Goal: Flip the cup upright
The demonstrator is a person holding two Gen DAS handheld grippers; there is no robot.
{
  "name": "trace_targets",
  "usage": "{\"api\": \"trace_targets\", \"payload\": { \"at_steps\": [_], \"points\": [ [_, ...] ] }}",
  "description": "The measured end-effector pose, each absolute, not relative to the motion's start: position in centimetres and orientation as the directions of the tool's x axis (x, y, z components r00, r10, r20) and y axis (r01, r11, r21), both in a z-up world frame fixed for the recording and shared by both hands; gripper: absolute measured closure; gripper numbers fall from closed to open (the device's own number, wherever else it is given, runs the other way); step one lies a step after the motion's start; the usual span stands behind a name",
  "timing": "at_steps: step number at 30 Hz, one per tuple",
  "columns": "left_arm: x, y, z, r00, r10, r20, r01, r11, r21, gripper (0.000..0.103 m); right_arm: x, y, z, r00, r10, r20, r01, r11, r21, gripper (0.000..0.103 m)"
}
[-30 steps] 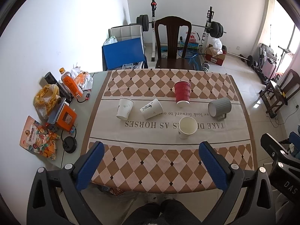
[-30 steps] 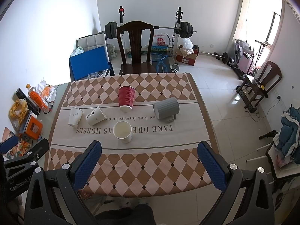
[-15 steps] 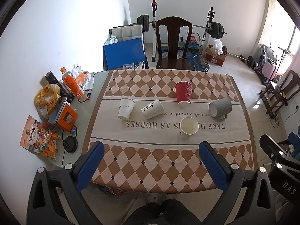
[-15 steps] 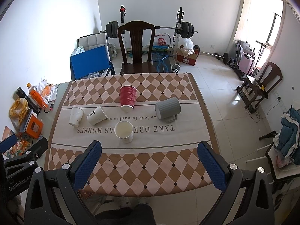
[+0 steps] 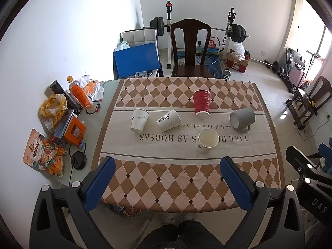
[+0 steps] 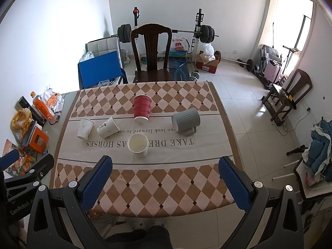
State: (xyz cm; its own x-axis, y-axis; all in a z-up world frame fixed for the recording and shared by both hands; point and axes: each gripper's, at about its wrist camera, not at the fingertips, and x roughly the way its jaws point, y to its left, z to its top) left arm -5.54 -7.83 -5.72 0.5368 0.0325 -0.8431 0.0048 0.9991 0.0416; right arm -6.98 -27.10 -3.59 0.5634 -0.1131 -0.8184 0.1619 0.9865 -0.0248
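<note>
So both grippers hang above the near edge of the table point(image 5: 108, 112), jaws spread wide, nothing between them — left gripper point(image 5: 167, 176), right gripper point(image 6: 166, 176).

Going left to right across the cloth: a small white paper cup point(image 5: 139, 120) standing upside down, then a white paper cup with black lettering point(image 5: 168, 120) lying on its side just beside it, then the red ribbed paper cup point(image 5: 201, 103) inverted further back, a plain white cup point(image 5: 207, 140) already upright nearest me, and a grey ribbed mug point(image 5: 241, 117) tipped on its side with its handle on the cloth.

My guess at the risks: paper cups are light, so a hard squeeze crushes the wall, and a soft one lets the cup slip mid-turn. The one on its side can roll away if a fingertip nudges it first — and it sits close enough to its neighbour that a wide approach could knock that one over. The mug looks heavier, and its handle could snag a finger.
</note>
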Motion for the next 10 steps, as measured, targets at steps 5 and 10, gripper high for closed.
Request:
{"api": "trace_targets", "payload": {
  "at_steps": [5, 10],
  "points": [
    [-5.58, -7.86, -5.79, 0.537, 0.035, -0.843, 0.006, 0.999, 0.045, 0.000, -6.90, -27.02, -3.57, 0.565, -0.112, -0.817, 0.160, 0.987, -0.025, 0.000],
    [-5.55, -7.20, -5.14, 0.541, 0.040, -0.840, 0.004, 0.999, 0.050, 0.000, -6.92, -26.99, -3.64, 0.565, -0.112, -0.817, 0.159, 0.987, -0.025, 0.000]
  ]
}}
